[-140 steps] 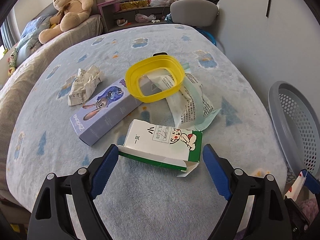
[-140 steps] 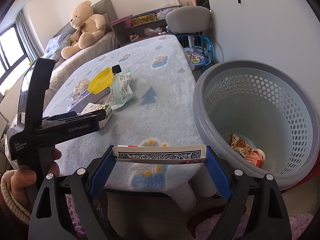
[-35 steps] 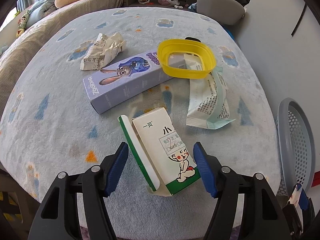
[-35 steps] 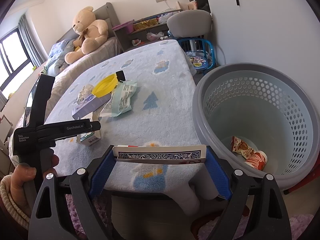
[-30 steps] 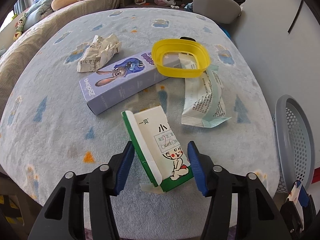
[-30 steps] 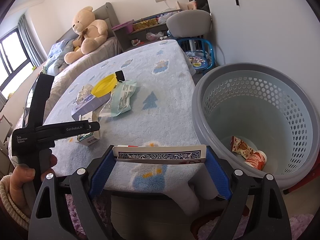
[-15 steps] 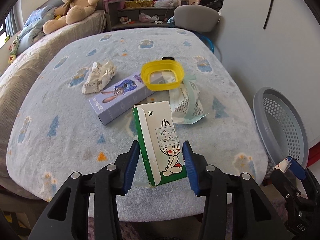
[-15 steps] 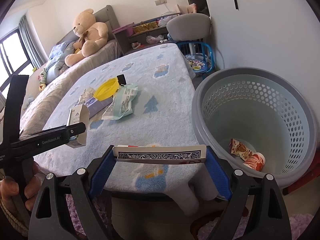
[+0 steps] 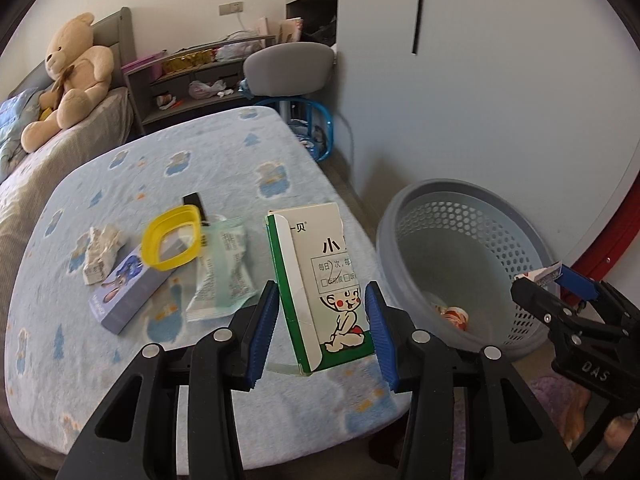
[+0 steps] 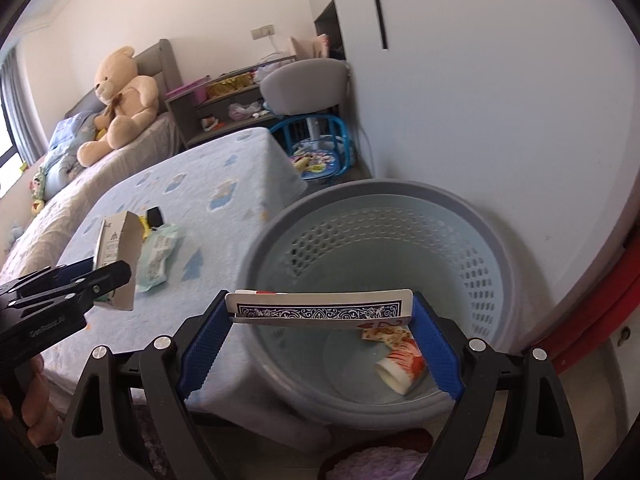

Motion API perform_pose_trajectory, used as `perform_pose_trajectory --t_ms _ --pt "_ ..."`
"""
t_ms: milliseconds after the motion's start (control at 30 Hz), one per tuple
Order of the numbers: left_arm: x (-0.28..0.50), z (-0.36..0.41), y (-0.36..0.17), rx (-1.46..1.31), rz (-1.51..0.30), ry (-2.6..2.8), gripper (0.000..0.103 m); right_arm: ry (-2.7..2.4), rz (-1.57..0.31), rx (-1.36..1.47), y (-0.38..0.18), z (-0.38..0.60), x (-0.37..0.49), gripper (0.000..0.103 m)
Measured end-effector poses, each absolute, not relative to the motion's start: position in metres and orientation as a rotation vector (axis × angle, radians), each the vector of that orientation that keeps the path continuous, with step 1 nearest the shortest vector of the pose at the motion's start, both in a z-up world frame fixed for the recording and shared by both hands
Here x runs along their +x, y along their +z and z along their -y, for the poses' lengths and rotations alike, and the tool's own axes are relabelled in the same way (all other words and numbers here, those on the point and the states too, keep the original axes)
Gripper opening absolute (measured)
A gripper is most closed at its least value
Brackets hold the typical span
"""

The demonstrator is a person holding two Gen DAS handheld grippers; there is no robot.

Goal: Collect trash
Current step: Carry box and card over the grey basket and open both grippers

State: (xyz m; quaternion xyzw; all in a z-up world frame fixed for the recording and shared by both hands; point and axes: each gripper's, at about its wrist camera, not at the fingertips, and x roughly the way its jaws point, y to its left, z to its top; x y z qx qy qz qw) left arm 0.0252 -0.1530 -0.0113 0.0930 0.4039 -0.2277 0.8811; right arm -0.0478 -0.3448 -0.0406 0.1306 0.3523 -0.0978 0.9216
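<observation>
My left gripper (image 9: 322,330) is shut on a white and green carton (image 9: 320,276) with a cartoon baby on it, held upright above the table's near right edge. The carton also shows in the right wrist view (image 10: 118,254). My right gripper (image 10: 320,344) is shut on a blue-backed playing card pack (image 10: 320,308), held over the near rim of the grey laundry basket (image 10: 472,216). The basket (image 9: 404,216) stands on the floor right of the table and holds a red and white wrapper (image 10: 400,356).
On the blue blanket-covered table (image 9: 224,160) lie a yellow ring lid (image 9: 150,244), a pale green packet (image 9: 222,276), a purple rabbit box (image 9: 128,292), crumpled paper (image 9: 100,254) and a small black object (image 9: 192,200). A grey chair (image 9: 288,68) and a teddy bear (image 9: 72,76) are behind.
My left gripper closed on the carton, lifted it off the table and carried it right toward the basket. My right gripper moved its card pack forward over the basket.
</observation>
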Motion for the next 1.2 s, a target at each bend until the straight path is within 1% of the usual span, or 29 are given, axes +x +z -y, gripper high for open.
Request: perform_pose_trajectory --t_ms 167,367,633,733,833,900,1000,1200 --pt "0.03 0.198 -0.018 0.238 -0.851 -0.557 0.043 -0.276 -0.724 0.297 -0.042 0.385 -0.05 0.085" --pt "0.036 0.243 -0.032 0.272 -0.882 -0.619 0.044 -0.302 -0.759 0.292 -0.054 0.404 -0.042 0.085" --pt "0.046 0.268 -0.042 0.284 -0.898 -0.637 0.045 -0.291 -0.778 0.308 -0.065 0.411 -0.034 0.085" --pt "0.051 0.27 -0.044 0.277 -0.902 -0.634 0.049 -0.29 -0.785 0.314 -0.067 0.414 -0.032 0.085" --pt "0.052 0.271 -0.043 0.275 -0.9 -0.628 0.056 -0.293 -0.781 0.333 -0.067 0.419 -0.033 0.086" --pt "0.054 0.271 -0.042 0.274 -0.894 -0.622 0.061 -0.295 -0.773 0.354 -0.068 0.422 -0.036 0.092" --pt "0.054 0.27 -0.04 0.269 -0.882 -0.616 0.065 -0.29 -0.767 0.388 -0.068 0.427 -0.038 0.094" --pt "0.053 0.268 -0.041 0.268 -0.889 -0.599 0.066 -0.289 -0.766 0.405 -0.068 0.43 -0.038 0.094"
